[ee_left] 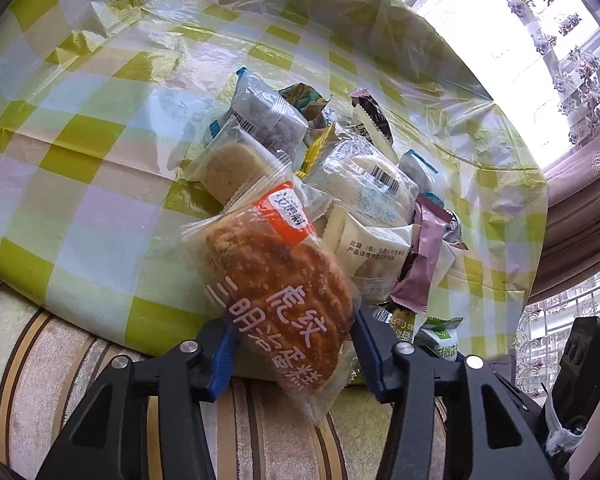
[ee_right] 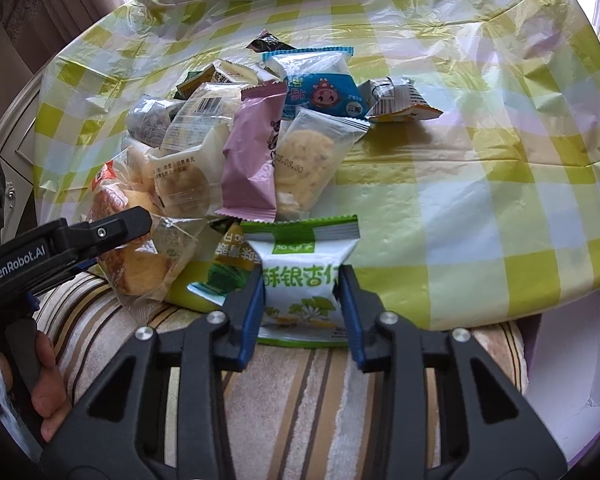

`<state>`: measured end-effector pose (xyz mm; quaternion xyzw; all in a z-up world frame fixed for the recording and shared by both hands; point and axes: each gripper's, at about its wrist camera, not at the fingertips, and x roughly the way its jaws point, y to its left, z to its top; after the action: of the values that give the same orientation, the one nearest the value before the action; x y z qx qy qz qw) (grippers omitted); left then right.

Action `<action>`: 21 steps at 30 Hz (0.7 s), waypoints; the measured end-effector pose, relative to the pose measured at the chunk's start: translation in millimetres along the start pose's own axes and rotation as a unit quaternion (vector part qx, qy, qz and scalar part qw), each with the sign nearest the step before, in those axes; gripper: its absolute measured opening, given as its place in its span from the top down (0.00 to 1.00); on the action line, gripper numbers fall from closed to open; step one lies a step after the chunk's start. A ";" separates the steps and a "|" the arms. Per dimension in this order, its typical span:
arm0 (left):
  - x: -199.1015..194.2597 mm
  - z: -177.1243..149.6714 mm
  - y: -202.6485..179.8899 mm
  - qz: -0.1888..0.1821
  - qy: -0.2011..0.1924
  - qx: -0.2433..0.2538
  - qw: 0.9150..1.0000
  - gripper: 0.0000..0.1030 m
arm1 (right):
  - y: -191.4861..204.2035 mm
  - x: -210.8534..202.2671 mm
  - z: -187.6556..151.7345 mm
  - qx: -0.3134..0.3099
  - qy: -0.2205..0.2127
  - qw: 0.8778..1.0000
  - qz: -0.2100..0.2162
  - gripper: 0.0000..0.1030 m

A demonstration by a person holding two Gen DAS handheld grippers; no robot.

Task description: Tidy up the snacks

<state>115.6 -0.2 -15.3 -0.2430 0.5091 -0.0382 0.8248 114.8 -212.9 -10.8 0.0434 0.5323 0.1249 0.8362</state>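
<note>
A pile of wrapped snacks [ee_left: 340, 184] lies on a round table with a green checked plastic cloth [ee_left: 80, 152]. My left gripper [ee_left: 292, 344] is shut on a clear-wrapped brown sandwich cake [ee_left: 284, 276] at the pile's near edge. My right gripper [ee_right: 300, 304] is shut on a white and green snack packet [ee_right: 300, 280] at the table's front edge. The pile also shows in the right wrist view [ee_right: 236, 136], with a pink packet [ee_right: 252, 156] and a blue cartoon packet [ee_right: 320, 92] in it. The left gripper [ee_right: 112, 232] shows at the left there, on the cake [ee_right: 136, 264].
A striped cushion [ee_right: 300, 392] lies below the table's front edge. Curtains [ee_left: 580, 216] and a bright window [ee_left: 500, 60] stand behind the table. One small packet [ee_right: 396, 100] lies apart, right of the pile. Bare cloth [ee_right: 480, 200] spreads to the right.
</note>
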 end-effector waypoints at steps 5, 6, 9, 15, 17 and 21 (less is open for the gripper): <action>-13.7 -9.9 1.9 -0.002 -0.015 0.001 1.000 0.56 | 0.2 -11.6 -6.3 0.002 -0.016 1.000 0.014 0.62; -17.0 -11.9 2.0 -0.002 -0.019 0.002 1.000 0.56 | 0.6 -13.9 -6.8 0.003 -0.018 1.000 0.015 0.62; -26.7 -17.2 0.1 -0.002 -0.031 0.006 0.999 0.57 | -0.5 -19.7 -9.0 0.005 -0.026 0.999 0.018 0.62; -38.8 -25.4 -16.2 -0.007 -0.044 0.027 0.999 0.57 | -7.9 -35.3 -15.2 0.016 -0.042 0.999 0.026 0.63; -41.8 -28.4 -25.3 -0.012 -0.047 0.040 0.998 0.57 | -13.7 -40.6 -17.0 0.024 -0.046 0.998 0.027 0.63; -43.0 -34.5 -53.8 -0.034 -0.044 0.082 0.995 0.57 | -33.2 -58.3 -20.7 0.045 -0.062 0.997 0.023 0.63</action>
<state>75.3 -46.6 31.1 -0.1929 0.4589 -0.0975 0.8618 78.1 -261.1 24.7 0.1007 0.4832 0.1172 0.8618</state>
